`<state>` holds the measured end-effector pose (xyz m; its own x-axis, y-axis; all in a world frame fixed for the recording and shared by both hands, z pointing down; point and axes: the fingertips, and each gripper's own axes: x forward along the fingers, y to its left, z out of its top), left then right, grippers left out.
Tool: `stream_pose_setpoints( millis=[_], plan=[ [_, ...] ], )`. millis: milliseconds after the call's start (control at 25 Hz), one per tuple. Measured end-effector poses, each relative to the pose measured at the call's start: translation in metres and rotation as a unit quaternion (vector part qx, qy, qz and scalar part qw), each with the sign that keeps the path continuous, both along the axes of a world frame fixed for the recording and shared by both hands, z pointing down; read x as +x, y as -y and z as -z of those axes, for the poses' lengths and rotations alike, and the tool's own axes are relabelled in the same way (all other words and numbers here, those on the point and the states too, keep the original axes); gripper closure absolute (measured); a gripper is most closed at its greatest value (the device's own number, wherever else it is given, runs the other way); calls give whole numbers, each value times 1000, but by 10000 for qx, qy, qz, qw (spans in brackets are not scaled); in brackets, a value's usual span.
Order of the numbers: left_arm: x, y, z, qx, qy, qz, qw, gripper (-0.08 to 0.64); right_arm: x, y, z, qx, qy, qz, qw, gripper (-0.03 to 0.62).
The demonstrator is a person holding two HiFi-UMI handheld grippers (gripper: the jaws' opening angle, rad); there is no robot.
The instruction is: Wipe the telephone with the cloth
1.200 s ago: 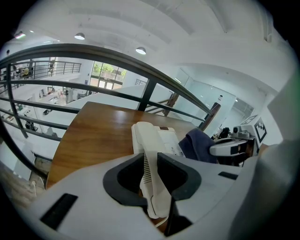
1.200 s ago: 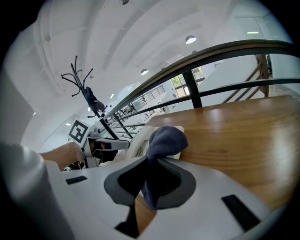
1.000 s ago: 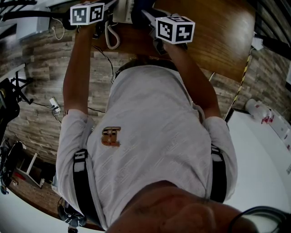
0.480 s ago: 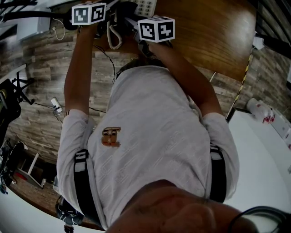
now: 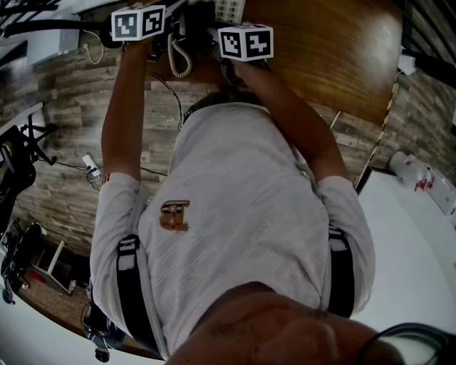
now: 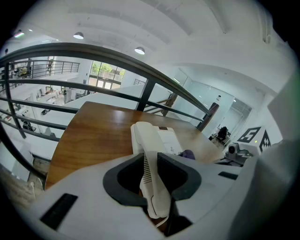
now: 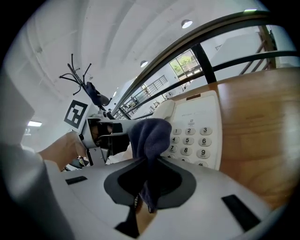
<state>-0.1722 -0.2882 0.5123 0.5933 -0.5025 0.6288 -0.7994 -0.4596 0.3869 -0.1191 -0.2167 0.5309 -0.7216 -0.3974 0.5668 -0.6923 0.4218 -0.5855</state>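
Note:
A white telephone (image 7: 199, 133) with a number keypad sits on the wooden table (image 7: 262, 126). In the left gripper view its handset (image 6: 151, 164) runs from the base (image 6: 168, 140) back into my left gripper (image 6: 151, 180), which is shut on the handset's near end. My right gripper (image 7: 147, 180) is shut on a dark blue cloth (image 7: 150, 136); the cloth bunches up above the jaws, over the phone's left side next to the keypad. The left gripper (image 7: 101, 136) is close by to its left. In the head view both marker cubes (image 5: 137, 21) (image 5: 246, 43) sit close together by the phone (image 5: 229, 8).
A coiled cord (image 5: 178, 58) hangs off the table's near edge between the grippers. A dark metal railing (image 6: 140, 65) runs behind the table. Bare wooden tabletop (image 5: 335, 50) spreads to the right of the phone. The floor below is wood plank (image 5: 64, 142).
My right gripper has moved left with the cloth, closer to the left gripper and the handset. The left gripper has hardly moved.

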Motion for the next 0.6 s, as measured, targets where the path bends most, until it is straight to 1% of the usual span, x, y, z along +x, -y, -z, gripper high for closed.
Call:
stream_pose_setpoints(
  millis=[200,600],
  plan=[
    [1,-1,1,11,-1,6,10000,465,27,3,-4,-11,-192,-177,9997,532],
    [-4,3,0,7,30,60,10000,463,74,5,-11,-96,-377,-459,9982,532]
  ],
)
